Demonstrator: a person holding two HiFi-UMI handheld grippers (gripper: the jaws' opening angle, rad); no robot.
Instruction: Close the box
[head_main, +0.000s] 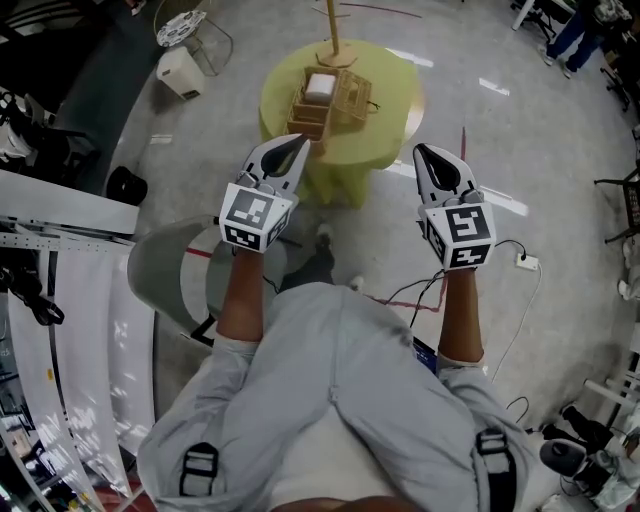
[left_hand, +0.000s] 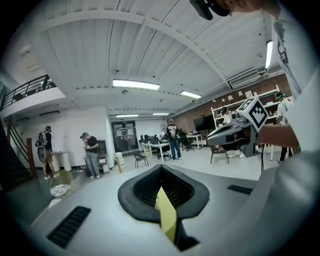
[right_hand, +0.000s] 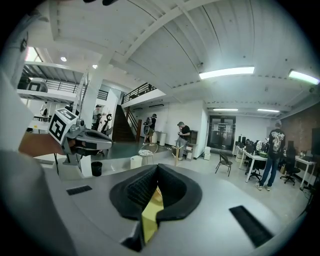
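Observation:
A wooden box (head_main: 325, 100) stands on a round yellow-green table (head_main: 392, 112), its lid flaps spread open and a white item (head_main: 320, 86) inside. Both grippers are held up in the air on the near side of the table, apart from the box. My left gripper (head_main: 297, 143) is shut and empty, its tip over the table's near edge. To the right of the table my right gripper (head_main: 422, 150) is shut and empty too. In the gripper views the jaws (left_hand: 161, 169) (right_hand: 156, 167) point level into the room, pads together, and the box is out of sight.
A wooden pole (head_main: 333, 25) rises behind the box. A white bin (head_main: 180, 71) and a wire chair (head_main: 186, 26) stand at the far left. A grey round seat (head_main: 165, 270) is by my left leg. Cables and a power strip (head_main: 527, 262) lie on the floor at right. People (left_hand: 91, 155) stand far off.

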